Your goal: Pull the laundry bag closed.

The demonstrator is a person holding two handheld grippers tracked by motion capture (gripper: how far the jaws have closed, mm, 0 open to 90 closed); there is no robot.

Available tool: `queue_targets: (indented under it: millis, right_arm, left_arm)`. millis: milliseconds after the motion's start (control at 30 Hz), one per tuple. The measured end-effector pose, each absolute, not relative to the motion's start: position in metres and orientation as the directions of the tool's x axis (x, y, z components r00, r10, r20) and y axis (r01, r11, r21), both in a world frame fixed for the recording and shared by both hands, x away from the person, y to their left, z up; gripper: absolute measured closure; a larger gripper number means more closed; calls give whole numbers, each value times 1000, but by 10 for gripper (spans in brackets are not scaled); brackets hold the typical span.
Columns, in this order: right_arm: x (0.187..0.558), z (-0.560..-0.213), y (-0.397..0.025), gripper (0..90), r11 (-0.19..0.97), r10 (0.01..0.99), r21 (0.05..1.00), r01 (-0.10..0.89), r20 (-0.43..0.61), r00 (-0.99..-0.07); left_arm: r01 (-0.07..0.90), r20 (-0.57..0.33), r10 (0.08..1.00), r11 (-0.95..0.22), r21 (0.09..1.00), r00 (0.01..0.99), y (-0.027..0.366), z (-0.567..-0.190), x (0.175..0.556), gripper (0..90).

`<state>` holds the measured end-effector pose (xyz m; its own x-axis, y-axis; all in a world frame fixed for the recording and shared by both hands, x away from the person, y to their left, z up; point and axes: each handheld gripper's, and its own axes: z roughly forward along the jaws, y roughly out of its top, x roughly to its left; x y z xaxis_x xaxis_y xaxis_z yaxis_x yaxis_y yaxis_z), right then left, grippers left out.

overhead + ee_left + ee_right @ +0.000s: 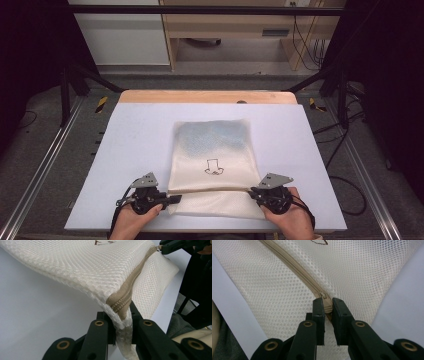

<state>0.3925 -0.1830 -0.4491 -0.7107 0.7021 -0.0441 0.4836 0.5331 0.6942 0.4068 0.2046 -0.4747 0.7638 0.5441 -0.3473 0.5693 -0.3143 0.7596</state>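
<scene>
Both of the person's hands rest low at the near edge of the table. The left hand point(134, 215) holds the left gripper point(172, 198) pointing right, its jaws pinched together on the left end of the mesh bag point(212, 160) at the zipper point(125, 293). The right hand point(290, 216) holds the right gripper point(251, 191) pointing left, its jaws clamped on the zipper's right end, at the slider.

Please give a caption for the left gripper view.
Left gripper pinches the mesh bag at its zipper end.
</scene>
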Motion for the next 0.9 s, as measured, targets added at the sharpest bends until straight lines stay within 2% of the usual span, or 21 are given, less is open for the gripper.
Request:
queue_targets:
  millis: [900]
  right_arm:
    - [392,-449,-191,813,525,717,682,509,-33,-696]
  left_arm:
    - [567,-344,546,-312,762,764,205,-474,406,826]
